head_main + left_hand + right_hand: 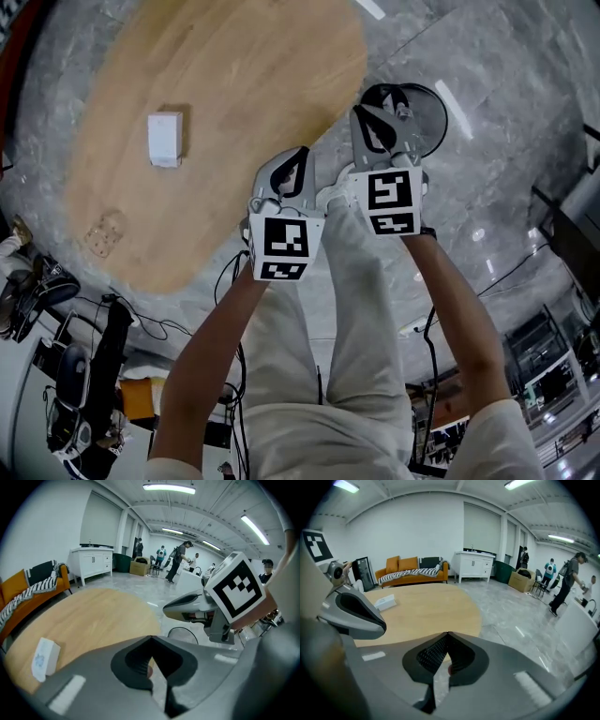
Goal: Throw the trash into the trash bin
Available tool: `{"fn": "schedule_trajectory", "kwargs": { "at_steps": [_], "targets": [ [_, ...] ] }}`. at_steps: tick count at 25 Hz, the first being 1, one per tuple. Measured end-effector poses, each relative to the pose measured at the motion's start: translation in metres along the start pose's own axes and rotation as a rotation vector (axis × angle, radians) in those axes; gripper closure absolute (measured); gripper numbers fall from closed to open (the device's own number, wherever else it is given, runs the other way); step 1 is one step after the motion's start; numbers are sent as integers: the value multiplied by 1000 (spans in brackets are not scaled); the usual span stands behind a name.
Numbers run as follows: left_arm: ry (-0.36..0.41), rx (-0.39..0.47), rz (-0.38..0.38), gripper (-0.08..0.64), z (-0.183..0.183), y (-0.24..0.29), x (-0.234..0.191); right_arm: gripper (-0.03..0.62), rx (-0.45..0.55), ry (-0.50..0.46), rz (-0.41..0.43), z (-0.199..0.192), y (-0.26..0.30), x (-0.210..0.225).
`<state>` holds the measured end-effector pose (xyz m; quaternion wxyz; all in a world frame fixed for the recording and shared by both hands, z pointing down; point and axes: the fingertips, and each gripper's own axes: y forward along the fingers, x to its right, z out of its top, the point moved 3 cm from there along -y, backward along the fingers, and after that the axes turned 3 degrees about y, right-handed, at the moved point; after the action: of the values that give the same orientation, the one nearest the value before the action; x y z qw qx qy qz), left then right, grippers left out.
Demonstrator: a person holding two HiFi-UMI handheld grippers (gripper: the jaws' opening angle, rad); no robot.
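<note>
A small white box lies on the round wooden table; it also shows as the white box and white box in the two gripper views. A round black-rimmed trash bin stands on the floor off the table's right edge. My right gripper hangs over the bin's near rim, shut and empty. My left gripper hovers at the table's edge, beside the right one, also shut with nothing in it. The left gripper's and right gripper's tips meet.
A clear plastic piece lies near the table's front left edge. Cables and equipment crowd the floor at lower left. An orange sofa and white cabinet stand beyond the table; several people stand far back.
</note>
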<state>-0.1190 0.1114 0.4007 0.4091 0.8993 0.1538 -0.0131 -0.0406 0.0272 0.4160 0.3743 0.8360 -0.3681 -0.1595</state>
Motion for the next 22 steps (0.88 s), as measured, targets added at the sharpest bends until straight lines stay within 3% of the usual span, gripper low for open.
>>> {"fn": "schedule_trajectory", "kwargs": {
  "at_steps": [6, 12, 15, 20, 22],
  "targets": [
    [-41, -4, 92, 560, -32, -36, -48, 571, 14, -85, 92, 24, 12, -58],
    [-66, 12, 203, 549, -53, -73, -116, 547, -18, -125, 133, 39, 33, -107],
    [-78, 27, 249, 402, -57, -83, -141, 514, -26, -141, 157, 42, 36, -120],
    [8, -28, 376, 300, -70, -88, -178, 509, -29, -150, 175, 44, 38, -133],
    [35, -57, 395, 257, -81, -87, -200, 508, -32, -148, 178, 49, 47, -145]
  ]
}}
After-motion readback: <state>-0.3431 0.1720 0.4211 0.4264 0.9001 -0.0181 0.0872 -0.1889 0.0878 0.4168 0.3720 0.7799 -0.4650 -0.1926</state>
